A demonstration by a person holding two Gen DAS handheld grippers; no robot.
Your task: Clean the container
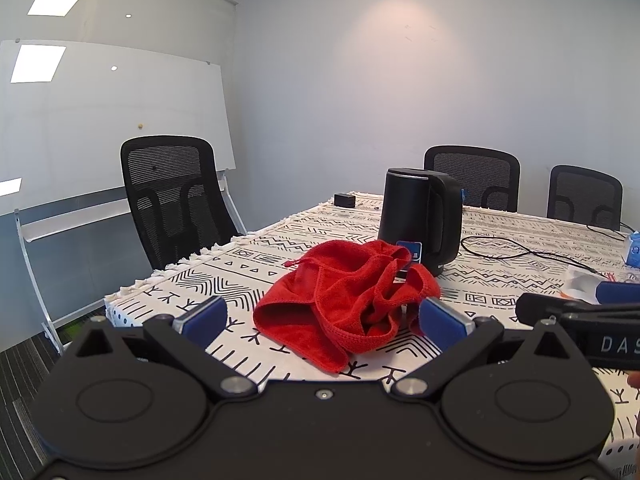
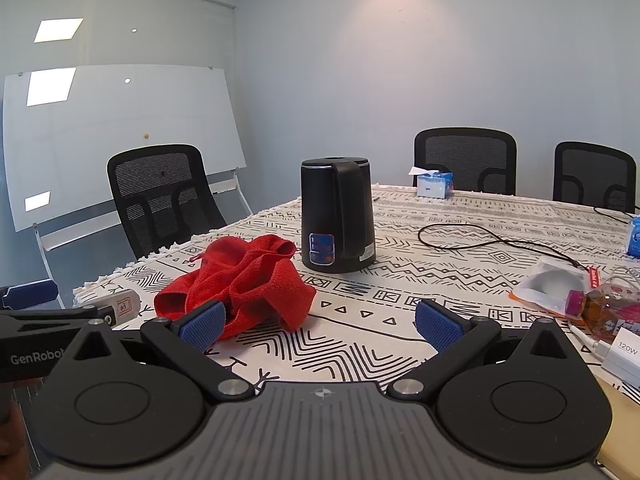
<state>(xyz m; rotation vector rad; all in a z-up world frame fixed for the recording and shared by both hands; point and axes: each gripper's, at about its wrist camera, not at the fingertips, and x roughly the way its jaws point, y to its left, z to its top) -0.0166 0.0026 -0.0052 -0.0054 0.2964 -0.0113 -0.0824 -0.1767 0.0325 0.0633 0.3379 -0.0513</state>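
Note:
A black electric kettle stands upright with its lid shut on the patterned tablecloth; it also shows in the right wrist view. A crumpled red cloth lies in front of the kettle and touches its base; in the right wrist view the cloth lies left of the kettle. My left gripper is open and empty, just short of the cloth. My right gripper is open and empty, with its left pad at the cloth's near edge.
A black cable loops right of the kettle. Tissue boxes, a plastic bag, a small bottle and a white charger crowd the right side. Office chairs and a whiteboard surround the table.

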